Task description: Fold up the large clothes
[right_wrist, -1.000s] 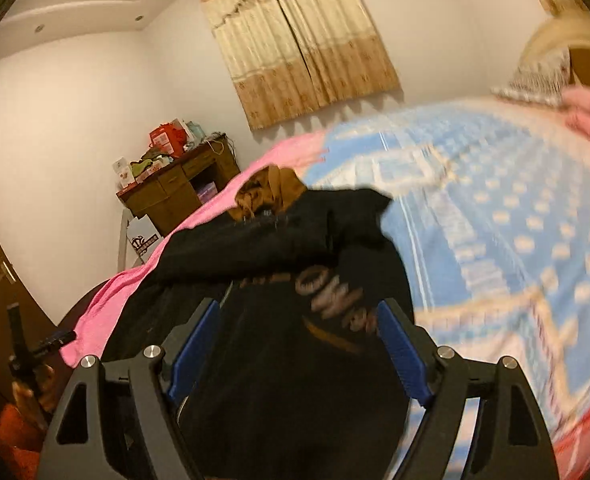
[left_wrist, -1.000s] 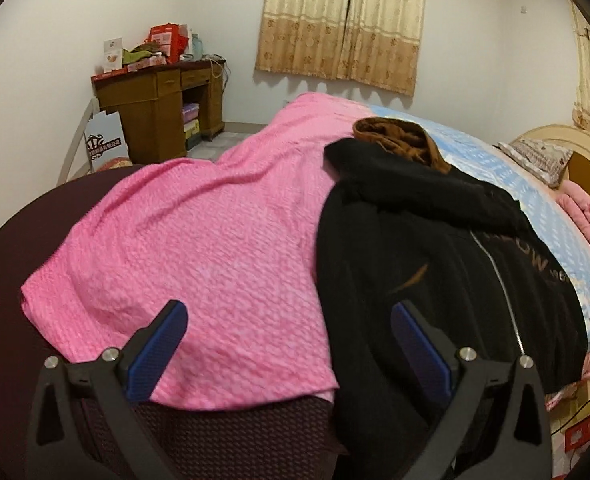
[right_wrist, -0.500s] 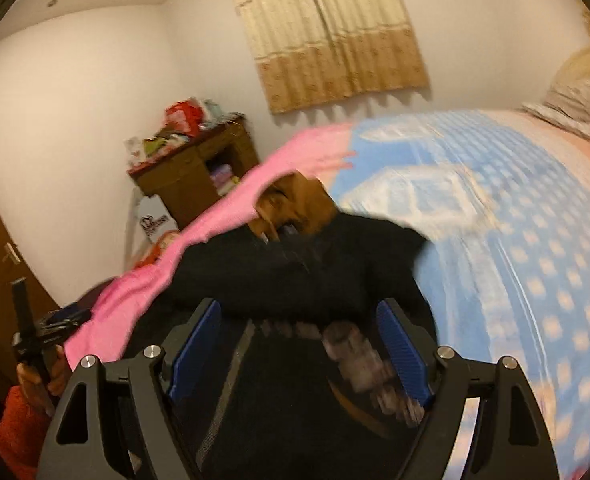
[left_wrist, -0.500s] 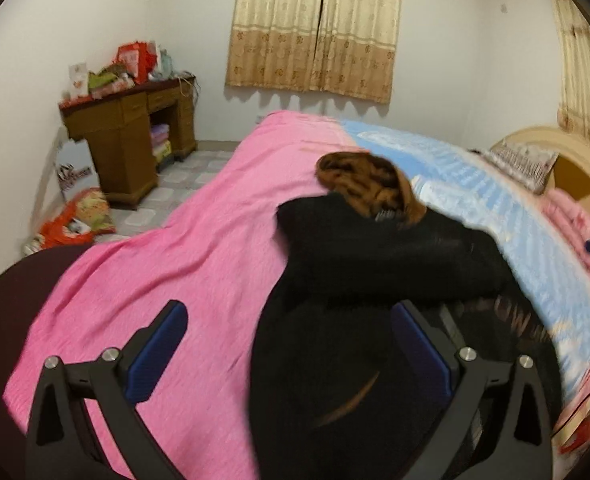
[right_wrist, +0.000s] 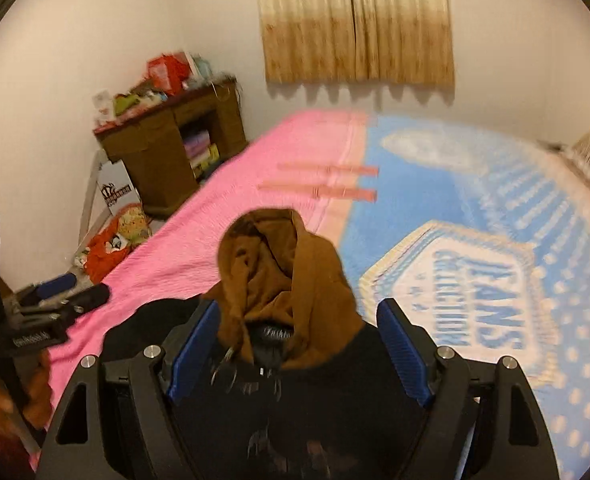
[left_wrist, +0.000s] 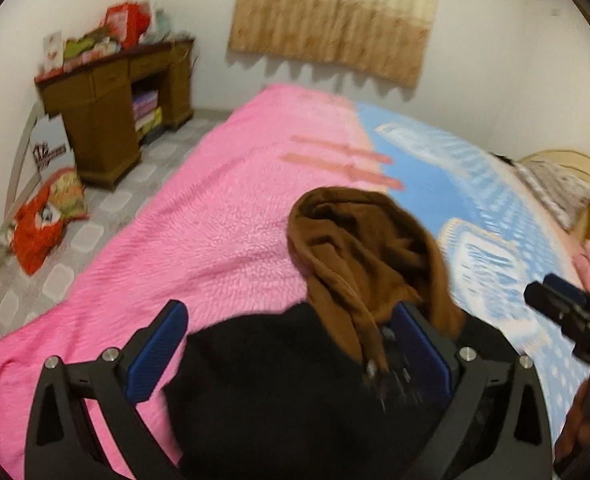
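Both grippers have swept along the bed (left_wrist: 215,240) toward the curtain end, so the brown hood (left_wrist: 359,248) now lies just ahead of them. The left gripper (left_wrist: 291,344) and right gripper (right_wrist: 299,344) are spread wide, pinching nothing. The black jacket (left_wrist: 279,392) lies on the near edge of the bed, straddling the pink and blue covers.

A cluttered wooden desk (left_wrist: 115,108) stands beside tan curtains (left_wrist: 335,16).
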`<action>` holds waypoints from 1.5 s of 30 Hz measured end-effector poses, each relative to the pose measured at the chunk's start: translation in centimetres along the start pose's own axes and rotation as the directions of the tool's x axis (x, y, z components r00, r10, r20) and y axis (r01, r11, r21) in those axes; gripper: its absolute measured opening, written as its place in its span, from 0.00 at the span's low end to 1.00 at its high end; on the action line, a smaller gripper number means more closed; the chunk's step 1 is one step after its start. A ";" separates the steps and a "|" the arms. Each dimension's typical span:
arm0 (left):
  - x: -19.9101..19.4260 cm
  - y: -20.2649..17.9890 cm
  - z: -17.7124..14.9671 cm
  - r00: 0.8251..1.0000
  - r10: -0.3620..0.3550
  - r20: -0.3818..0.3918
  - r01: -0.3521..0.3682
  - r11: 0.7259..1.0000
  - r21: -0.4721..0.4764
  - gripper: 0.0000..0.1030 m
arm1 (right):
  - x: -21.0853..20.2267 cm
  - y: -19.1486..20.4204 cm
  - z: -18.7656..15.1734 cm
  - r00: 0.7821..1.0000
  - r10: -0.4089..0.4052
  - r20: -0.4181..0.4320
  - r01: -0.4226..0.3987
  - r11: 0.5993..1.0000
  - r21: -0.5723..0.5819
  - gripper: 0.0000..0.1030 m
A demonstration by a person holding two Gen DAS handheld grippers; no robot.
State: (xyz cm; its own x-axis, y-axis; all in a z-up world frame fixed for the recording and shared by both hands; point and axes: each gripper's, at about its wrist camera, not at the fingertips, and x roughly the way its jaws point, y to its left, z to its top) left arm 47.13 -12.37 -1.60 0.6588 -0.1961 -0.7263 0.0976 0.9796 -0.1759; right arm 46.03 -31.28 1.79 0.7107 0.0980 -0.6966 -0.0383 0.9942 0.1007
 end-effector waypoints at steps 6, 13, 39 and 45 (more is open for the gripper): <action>9.9 0.2 3.1 0.992 0.066 -0.105 -0.079 0.989 -0.122 0.91 | 10.5 -0.4 3.3 0.999 0.009 -0.041 -0.008 1.000 0.015 0.79; 17.3 0.0 3.2 0.951 0.169 -0.258 -0.203 0.973 -0.111 0.90 | 18.8 -0.1 3.1 0.970 -0.211 -0.116 0.193 0.970 -0.149 0.13; -6.3 3.6 -10.0 0.981 0.071 0.180 -0.091 0.990 0.105 0.13 | -2.8 -4.3 -12.8 0.996 -0.087 0.025 0.086 0.996 0.006 0.20; -5.7 6.0 -13.2 0.992 0.103 0.072 -0.113 0.980 0.162 0.33 | -4.2 -8.0 -15.6 0.999 -0.001 -0.045 0.010 0.980 0.197 0.59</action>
State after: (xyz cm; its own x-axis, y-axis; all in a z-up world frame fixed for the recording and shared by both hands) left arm 34.12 -5.99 -7.30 0.7172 -0.0907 -0.6910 0.1421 0.9897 0.0176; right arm 32.37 -38.96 -7.16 0.6782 0.0985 -0.7282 0.1081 0.9668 0.2315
